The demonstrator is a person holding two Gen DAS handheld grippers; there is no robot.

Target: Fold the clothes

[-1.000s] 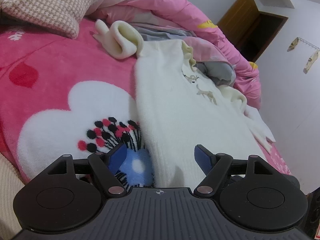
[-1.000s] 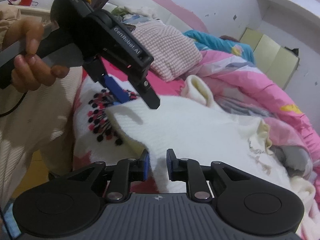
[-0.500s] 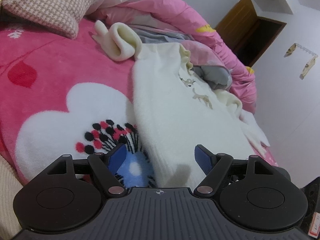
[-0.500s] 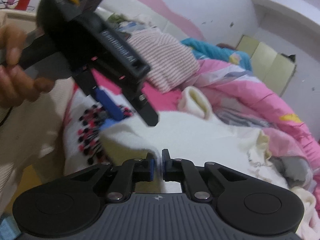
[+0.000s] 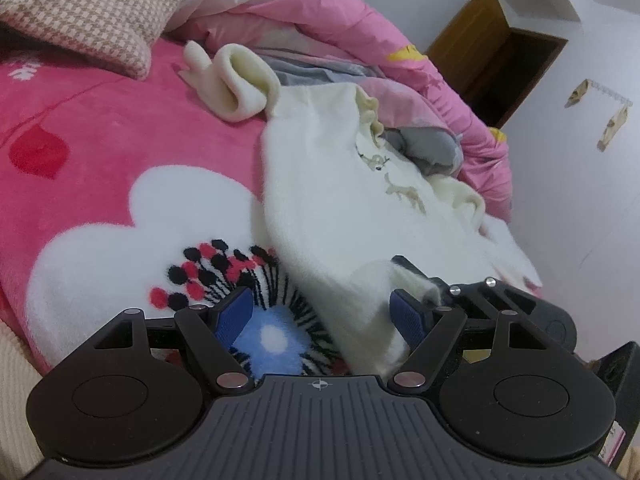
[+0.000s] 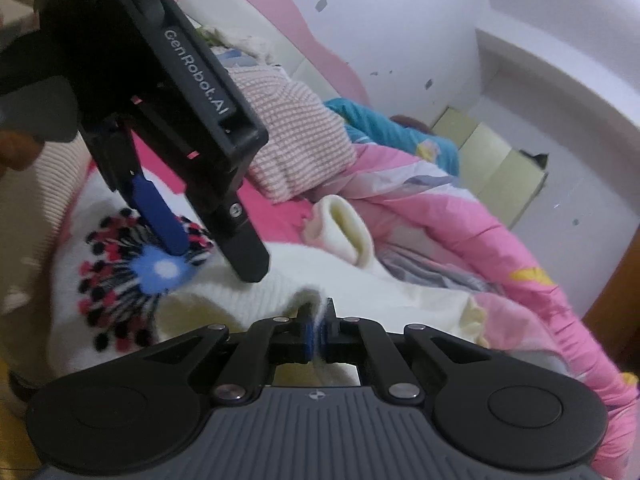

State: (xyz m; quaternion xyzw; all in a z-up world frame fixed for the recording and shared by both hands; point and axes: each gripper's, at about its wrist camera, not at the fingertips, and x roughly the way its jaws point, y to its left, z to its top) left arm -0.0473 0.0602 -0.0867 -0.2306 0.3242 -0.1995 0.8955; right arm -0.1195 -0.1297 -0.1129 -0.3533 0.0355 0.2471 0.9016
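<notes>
**Right fingers clenched on sweater hem**

Closed now, where a second ago a gap stood between them: right gripper (image 6: 316, 334) with its blue pads pinching a fold of the cream sweater (image 5: 332, 184), hem edge bunched up between them. Shifted sideways along the hem meanwhile, and visible in the left wrist view at the sweater's near right corner (image 5: 416, 280), absent there a second ago. Unmoved over the same span: left gripper (image 5: 320, 314), fingers spread wide, blue pads (image 5: 236, 312) apart, nothing pinched, near hem of the sweater lying between them over the blue centre of the blanket flower.

Spread lengthwise on the pink flower-print blanket (image 5: 80, 128) on the bed, sweater front up, small deer motifs below the frilled collar, one sleeve (image 5: 236, 80) rolled back at the far left, other sleeve trailing toward the bed's right edge. Behind it, rumpled pink quilt (image 5: 320, 20) and checked pillow (image 5: 80, 8). From the right wrist view, left gripper (image 6: 212, 252) hanging just above the hem, tips close to the fabric; contact cannot be told.
</notes>
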